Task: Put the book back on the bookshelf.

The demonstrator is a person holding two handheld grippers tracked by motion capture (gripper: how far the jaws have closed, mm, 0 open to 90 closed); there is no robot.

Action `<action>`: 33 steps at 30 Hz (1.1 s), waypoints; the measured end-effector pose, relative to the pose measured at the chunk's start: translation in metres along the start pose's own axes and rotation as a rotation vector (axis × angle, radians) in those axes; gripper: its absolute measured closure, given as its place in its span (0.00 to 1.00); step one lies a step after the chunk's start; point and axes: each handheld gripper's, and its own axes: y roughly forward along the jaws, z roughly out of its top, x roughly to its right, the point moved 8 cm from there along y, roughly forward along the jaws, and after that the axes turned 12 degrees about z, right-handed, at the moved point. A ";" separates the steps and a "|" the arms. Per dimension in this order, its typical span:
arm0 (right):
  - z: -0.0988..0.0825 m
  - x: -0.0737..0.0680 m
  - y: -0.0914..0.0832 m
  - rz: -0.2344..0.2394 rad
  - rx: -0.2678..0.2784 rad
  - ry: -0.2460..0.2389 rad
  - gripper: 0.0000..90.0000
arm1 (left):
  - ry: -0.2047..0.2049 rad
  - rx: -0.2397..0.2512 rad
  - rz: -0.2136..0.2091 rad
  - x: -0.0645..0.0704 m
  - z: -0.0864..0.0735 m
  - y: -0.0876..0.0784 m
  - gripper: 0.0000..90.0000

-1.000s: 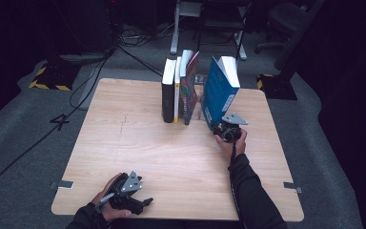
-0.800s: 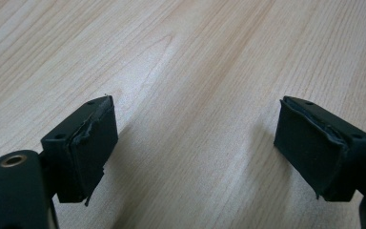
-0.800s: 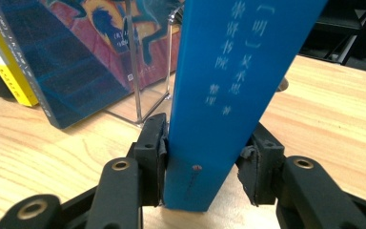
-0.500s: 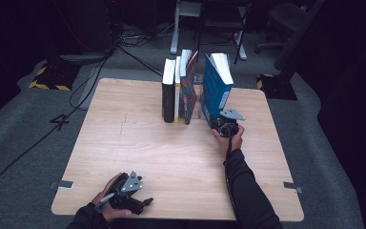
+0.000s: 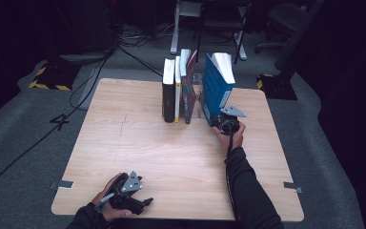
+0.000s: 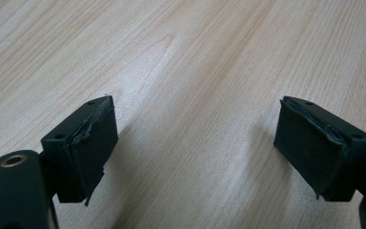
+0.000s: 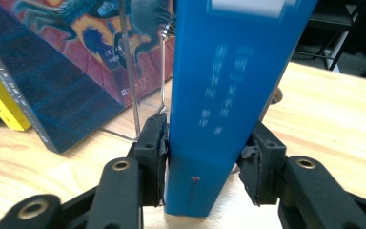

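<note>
Right hand-held gripper [image 5: 225, 120] clamps the blue book's [image 5: 215, 86] spine low down, its jaws having just eased wider. Book stands upright, top tilted away from the book row [image 5: 177, 90], just beside it. Left hand-held gripper [image 5: 140, 204] open, empty, far off at the worktop's [image 5: 138, 143] near edge.

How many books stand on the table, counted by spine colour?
Black book: 1
Yellow-and-white book: 1
Dark book with picture cover: 1
Blue book: 1
Total: 4
</note>
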 end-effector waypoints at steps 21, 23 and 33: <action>0.019 -0.014 -0.045 0.102 -0.117 -0.173 0.44 | 0.006 -0.002 -0.005 0.000 0.001 0.001 0.16; 0.018 -0.017 -0.050 0.114 -0.139 -0.192 0.41 | 0.006 -0.002 -0.005 0.000 0.001 0.001 0.16; 0.018 -0.023 -0.071 0.162 -0.153 -0.221 0.38 | 0.007 -0.002 -0.005 -0.001 0.001 0.001 0.16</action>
